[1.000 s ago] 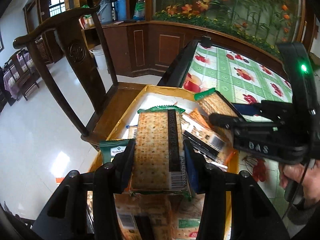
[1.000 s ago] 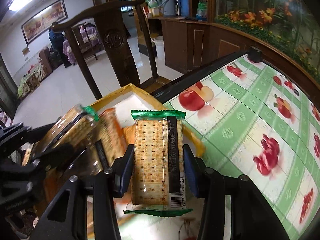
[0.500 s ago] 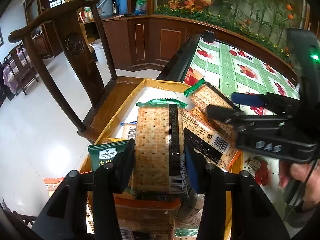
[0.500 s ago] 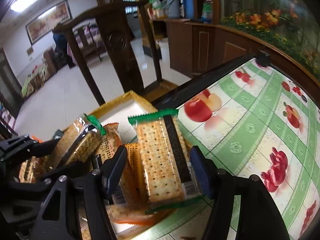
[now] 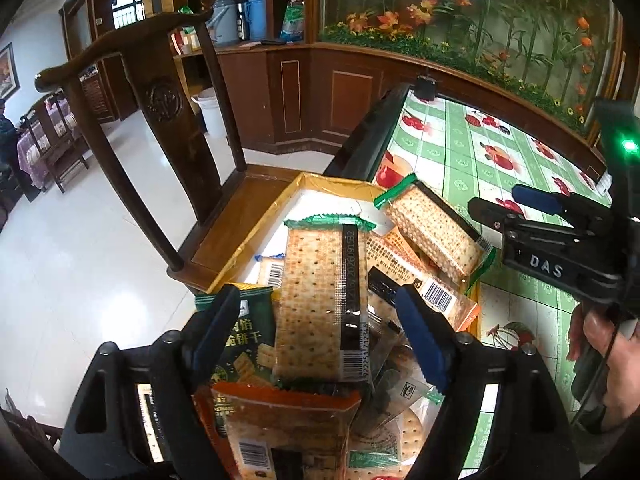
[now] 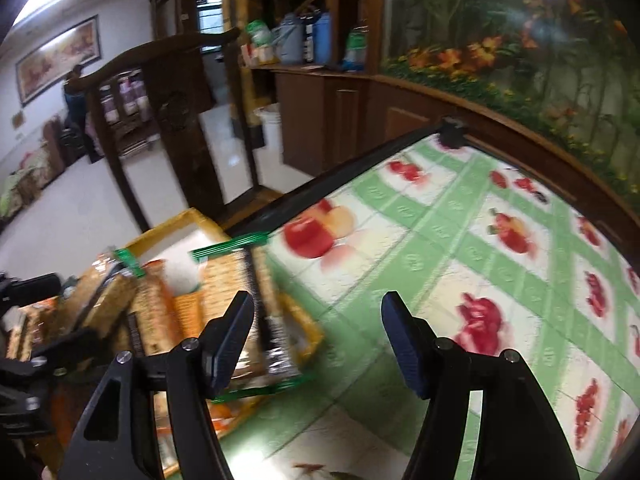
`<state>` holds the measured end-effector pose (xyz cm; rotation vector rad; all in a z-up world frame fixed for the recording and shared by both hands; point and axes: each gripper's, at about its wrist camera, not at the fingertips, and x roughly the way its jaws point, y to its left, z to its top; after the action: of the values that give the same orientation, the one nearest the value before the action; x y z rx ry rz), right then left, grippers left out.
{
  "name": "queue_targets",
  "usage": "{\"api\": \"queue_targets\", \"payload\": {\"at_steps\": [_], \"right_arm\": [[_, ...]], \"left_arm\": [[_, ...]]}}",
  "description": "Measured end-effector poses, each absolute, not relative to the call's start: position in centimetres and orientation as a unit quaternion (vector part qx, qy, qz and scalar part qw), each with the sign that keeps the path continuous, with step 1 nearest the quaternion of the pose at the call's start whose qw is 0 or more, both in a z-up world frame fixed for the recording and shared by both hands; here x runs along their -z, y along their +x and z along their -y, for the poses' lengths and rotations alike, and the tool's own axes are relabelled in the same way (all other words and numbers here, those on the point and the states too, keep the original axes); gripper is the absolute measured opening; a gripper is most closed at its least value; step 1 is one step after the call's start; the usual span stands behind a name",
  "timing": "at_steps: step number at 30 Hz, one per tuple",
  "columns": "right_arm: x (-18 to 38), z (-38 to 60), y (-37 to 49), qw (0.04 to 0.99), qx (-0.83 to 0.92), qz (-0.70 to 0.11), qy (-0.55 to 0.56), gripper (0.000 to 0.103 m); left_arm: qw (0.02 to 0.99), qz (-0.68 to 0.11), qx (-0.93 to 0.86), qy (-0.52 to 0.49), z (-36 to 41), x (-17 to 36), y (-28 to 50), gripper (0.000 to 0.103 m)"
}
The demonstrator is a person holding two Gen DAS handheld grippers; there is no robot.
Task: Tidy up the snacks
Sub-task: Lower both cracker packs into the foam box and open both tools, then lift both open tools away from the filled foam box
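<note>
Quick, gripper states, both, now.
Left gripper: jaws opening, pads clear of the cracker pack lying between them.
Right gripper: jaws opening, nothing between them.

We note the box (image 5: 256,220) sits at the counter (image 5: 480,160) edge, a chair (image 5: 168,120) just behind it. In the box, one cracker pack (image 5: 320,280) lies atop the pile; a second cracker pack (image 5: 436,232) leans at its right, toward the counter side.
</note>
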<state>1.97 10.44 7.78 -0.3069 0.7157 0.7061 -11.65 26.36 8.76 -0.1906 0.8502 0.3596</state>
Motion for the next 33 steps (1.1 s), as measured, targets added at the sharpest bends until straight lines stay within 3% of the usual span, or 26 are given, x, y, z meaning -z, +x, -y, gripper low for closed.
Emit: {"api": "queue_targets", "payload": {"at_steps": [16,33], "right_arm": [[-7.2,-9.4,2.3,0.862,-0.323,-0.36,-0.151,0.071],[-8.0,-7.1,-4.8,0.859,-0.359,-0.344,-0.121,0.076]], "left_arm": [[0.896,-0.401,-0.172,-0.084,-25.1,-8.9,-11.5,0.086],[0.909,-0.351,-0.215,-0.064,-22.8,-9.8,-14.8,0.087]]}}
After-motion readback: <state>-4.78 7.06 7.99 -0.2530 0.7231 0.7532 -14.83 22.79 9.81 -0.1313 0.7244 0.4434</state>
